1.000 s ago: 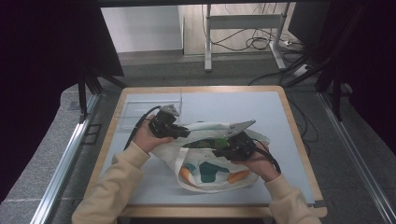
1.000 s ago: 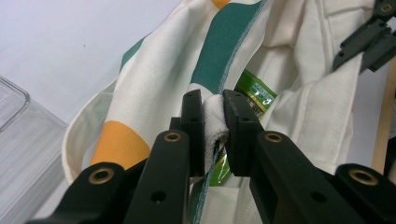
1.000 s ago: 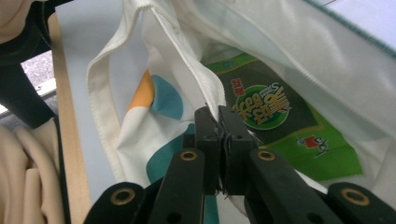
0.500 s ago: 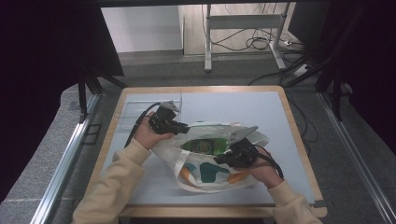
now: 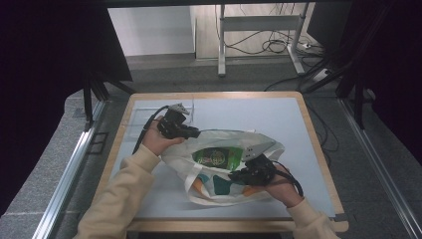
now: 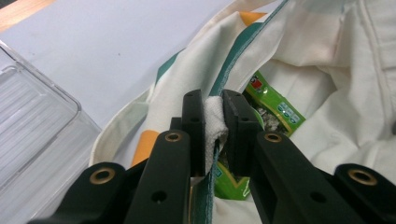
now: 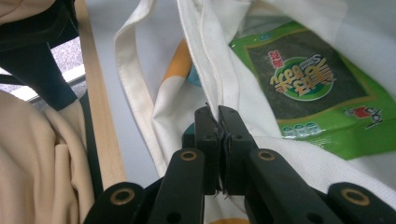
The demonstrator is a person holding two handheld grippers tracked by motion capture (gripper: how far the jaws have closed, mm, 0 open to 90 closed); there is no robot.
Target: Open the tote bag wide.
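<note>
A white cloth tote bag (image 5: 224, 169) with teal and orange print lies on the light blue surface (image 5: 259, 112), toward its near edge and about midway between the left and right edges. Its mouth is held apart, and a green snack packet (image 5: 215, 157) lies inside it.

The left gripper (image 5: 191, 133) grasps the bag's rim on the far left side of the opening; in the left gripper view (image 6: 212, 126) the jaws are clenched on a fold of white cloth beside the teal-trimmed edge, with the green packet (image 6: 271, 105) just beyond them. The right gripper (image 5: 239, 175) holds the near side of the opening; in the right gripper view (image 7: 218, 128) the jaws are pressed tight on the bag's stitched white hem, and the packet (image 7: 313, 84) shows inside the bag just past them.

A clear plastic tray (image 6: 32, 126) sits near the bag, toward the left edge of the surface. The person's cream sleeve (image 5: 124, 194) reaches in from the near edge.
</note>
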